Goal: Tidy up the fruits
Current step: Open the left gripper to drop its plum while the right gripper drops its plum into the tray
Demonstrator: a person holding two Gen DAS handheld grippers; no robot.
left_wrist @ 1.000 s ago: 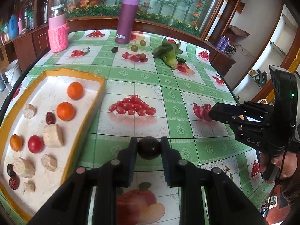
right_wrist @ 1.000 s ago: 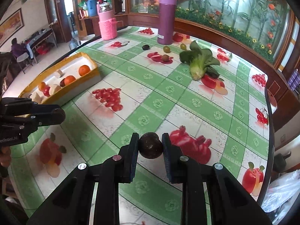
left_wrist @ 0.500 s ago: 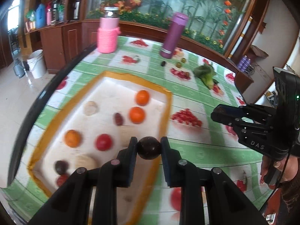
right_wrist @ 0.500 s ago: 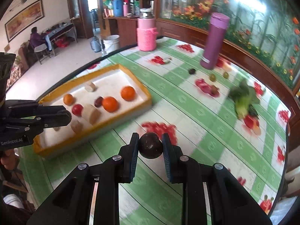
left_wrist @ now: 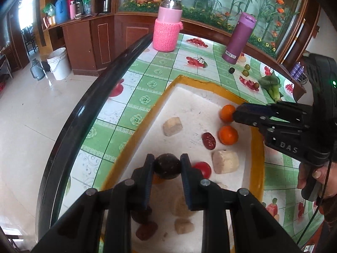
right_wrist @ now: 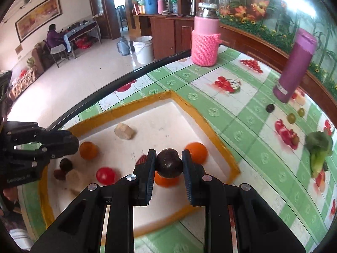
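Note:
My left gripper (left_wrist: pixel 167 160) is shut on a dark round plum (left_wrist: pixel 167 167) and hangs over the near part of the yellow-rimmed white tray (left_wrist: pixel 212 85). My right gripper (right_wrist: pixel 169 158) is shut on a second dark plum (right_wrist: pixel 169 167) above the same tray (right_wrist: pixel 203 124). In the tray lie oranges (left_wrist: pixel 228 135), a red tomato (left_wrist: pixel 203 169), a red date (left_wrist: pixel 209 140), beige chunks (left_wrist: pixel 172 125) and more dark fruit under the left fingers. Each view shows the other gripper from the side: the right one (left_wrist: pixel 237 113) near an orange, the left one (right_wrist: pixel 72 143) at the tray's left.
A pink knitted bottle (left_wrist: pixel 167 32) and a purple flask (left_wrist: pixel 239 39) stand at the back of the green checked table. Small loose fruits (right_wrist: pixel 270 108) and a leafy vegetable (right_wrist: pixel 319 147) lie to the right. The table's black edge (left_wrist: pixel 84 109) runs on the left.
Both grippers have swung left from over the bare tablecloth to above the tray, each still carrying its plum. The tray now fills the middle of both views.

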